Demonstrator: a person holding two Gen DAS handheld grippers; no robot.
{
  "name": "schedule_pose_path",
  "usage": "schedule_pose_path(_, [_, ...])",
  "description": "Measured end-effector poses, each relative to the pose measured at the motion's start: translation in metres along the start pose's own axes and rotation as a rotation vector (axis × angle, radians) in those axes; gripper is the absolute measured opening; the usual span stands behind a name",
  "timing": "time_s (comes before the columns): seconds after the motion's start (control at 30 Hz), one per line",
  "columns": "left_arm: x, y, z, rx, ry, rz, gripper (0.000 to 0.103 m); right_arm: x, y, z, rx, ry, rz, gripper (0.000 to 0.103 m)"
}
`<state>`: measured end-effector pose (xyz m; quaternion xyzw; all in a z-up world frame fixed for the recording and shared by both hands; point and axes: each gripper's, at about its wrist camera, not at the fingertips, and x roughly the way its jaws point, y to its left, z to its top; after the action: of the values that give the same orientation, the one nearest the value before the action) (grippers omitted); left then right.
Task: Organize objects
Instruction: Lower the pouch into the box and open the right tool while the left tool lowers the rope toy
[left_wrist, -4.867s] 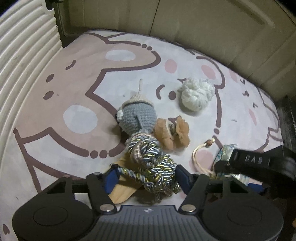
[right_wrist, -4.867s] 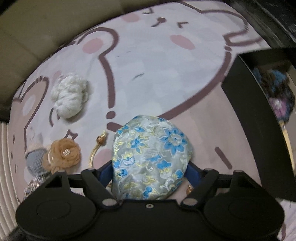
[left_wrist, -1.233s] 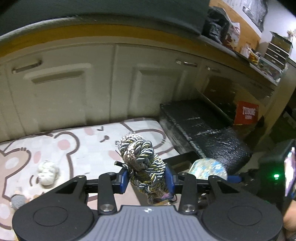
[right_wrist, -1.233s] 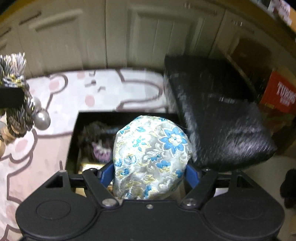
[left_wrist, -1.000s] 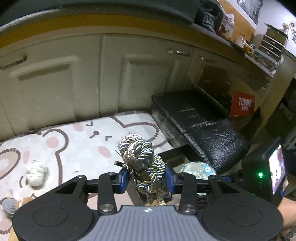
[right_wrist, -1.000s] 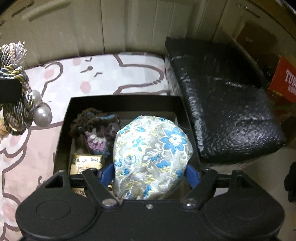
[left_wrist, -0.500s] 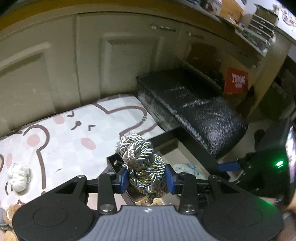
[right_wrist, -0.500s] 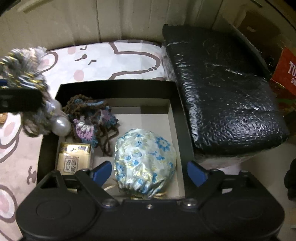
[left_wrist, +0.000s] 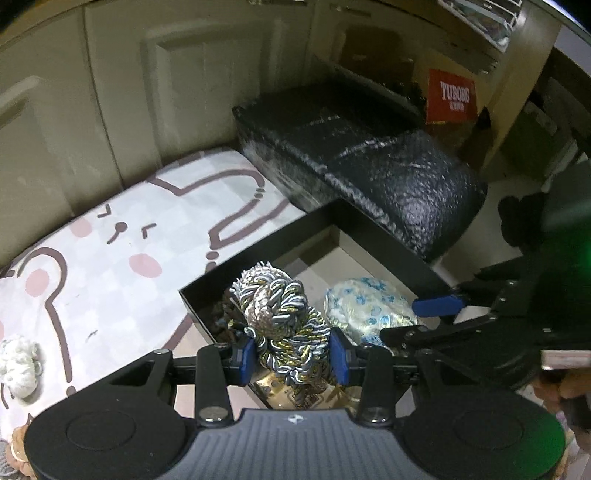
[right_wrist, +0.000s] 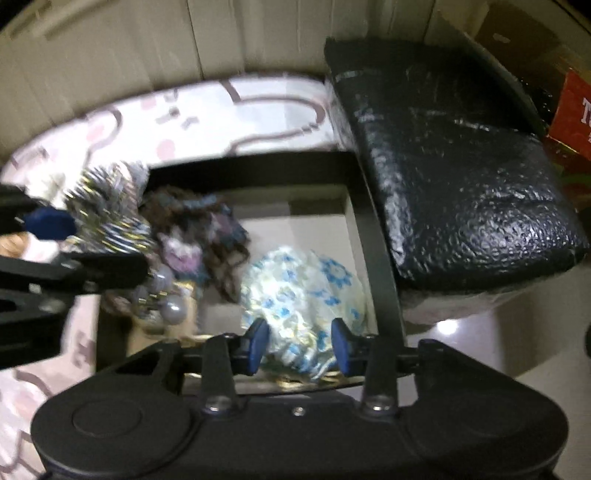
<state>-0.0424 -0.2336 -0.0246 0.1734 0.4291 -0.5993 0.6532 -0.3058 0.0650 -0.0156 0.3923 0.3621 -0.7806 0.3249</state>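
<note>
My left gripper (left_wrist: 291, 352) is clamped on the rope knot (left_wrist: 282, 317), holding it over the near-left corner of the black box (left_wrist: 388, 236). My right gripper (right_wrist: 297, 345) has just closed to nearly shut with nothing gripped; the floral pouch (right_wrist: 303, 280) lies in the box below its fingertips. A crocheted piece (right_wrist: 195, 236) and a gold packet (left_wrist: 280, 384) fill the box's left side. Pale floor shows free toward the far wall. The black padded case (left_wrist: 369, 155) borders the box on the right, the bear mat (left_wrist: 110, 258) on the left.
</note>
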Motion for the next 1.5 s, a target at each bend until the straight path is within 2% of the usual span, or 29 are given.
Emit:
schedule_pose_path(0.13, [0.006,-0.004,0.001,0.018,0.023,-0.032,0.041,0.01,-0.012,-0.002,0.014,0.021,-0.079,0.037])
schedule_pose_path(0.37, [0.026,-0.025,0.002,0.075,0.083,-0.101,0.041,-0.005,-0.027,-0.003,0.069,-0.016,-0.01,0.037])
schedule_pose_path(0.47, [0.038,-0.031,-0.001,0.088,0.113,-0.083,0.043,-0.007,-0.028,-0.003,0.069,-0.015,-0.004,0.037])
schedule_pose_path(0.53, [0.042,-0.03,-0.003,0.087,0.127,-0.073,0.053,-0.008,-0.028,-0.002,0.071,-0.014,-0.006,0.037])
schedule_pose_path(0.63, [0.04,-0.024,-0.003,0.063,0.121,-0.047,0.059,-0.013,-0.031,-0.002,0.088,-0.021,0.008,0.037])
schedule_pose_path(0.87, [0.025,-0.01,-0.002,0.01,0.097,-0.022,0.059,-0.019,-0.032,-0.001,0.111,-0.051,0.029,0.038])
schedule_pose_path(1.07, [0.012,0.0,-0.003,-0.015,0.085,-0.007,0.059,-0.02,-0.026,0.006,0.151,-0.08,0.15,0.038])
schedule_pose_path(1.3, [-0.003,0.018,-0.009,-0.038,0.073,0.02,0.059,-0.001,-0.007,0.013,0.157,-0.046,0.204,0.038])
schedule_pose_path(1.5, [-0.012,0.034,-0.013,-0.069,0.051,0.025,0.059,0.001,0.013,0.02,0.108,-0.084,0.204,0.034])
